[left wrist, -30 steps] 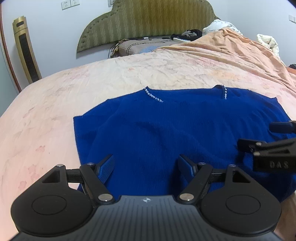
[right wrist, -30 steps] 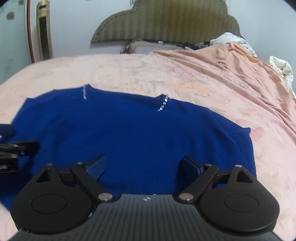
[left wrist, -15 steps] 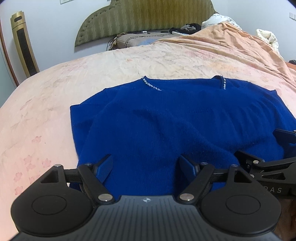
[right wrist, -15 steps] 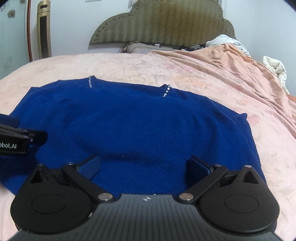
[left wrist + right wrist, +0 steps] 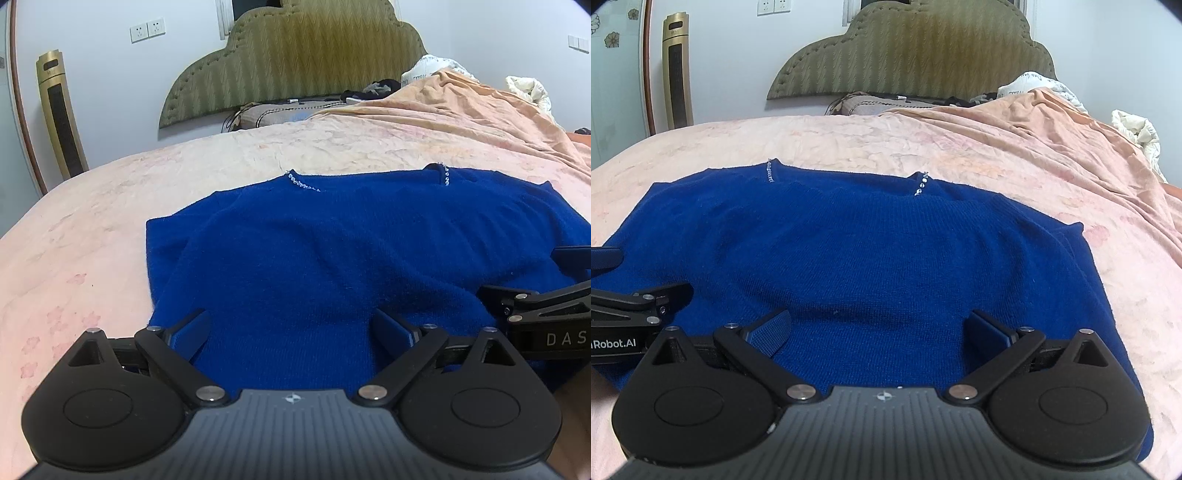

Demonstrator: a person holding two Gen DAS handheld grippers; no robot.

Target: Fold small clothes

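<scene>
A royal blue knit sweater (image 5: 332,251) lies flat on the bed, neckline with small rhinestone trims at the far side; it also shows in the right wrist view (image 5: 871,251). My left gripper (image 5: 291,328) is open and empty, low over the sweater's near left hem. My right gripper (image 5: 879,328) is open and empty over the near right hem. Each gripper shows at the edge of the other's view: the right one (image 5: 535,295), the left one (image 5: 639,295).
The sweater rests on a pale pink floral bedsheet (image 5: 92,229). A rumpled peach blanket (image 5: 1052,140) is heaped at the right. An olive headboard (image 5: 291,62) and pillows stand at the far end. A gold tower fan (image 5: 61,118) stands at the left wall.
Both grippers have dropped lower and tilted up over the near hem, so more of the wall and headboard shows. Both stay open. The sweater has not moved.
</scene>
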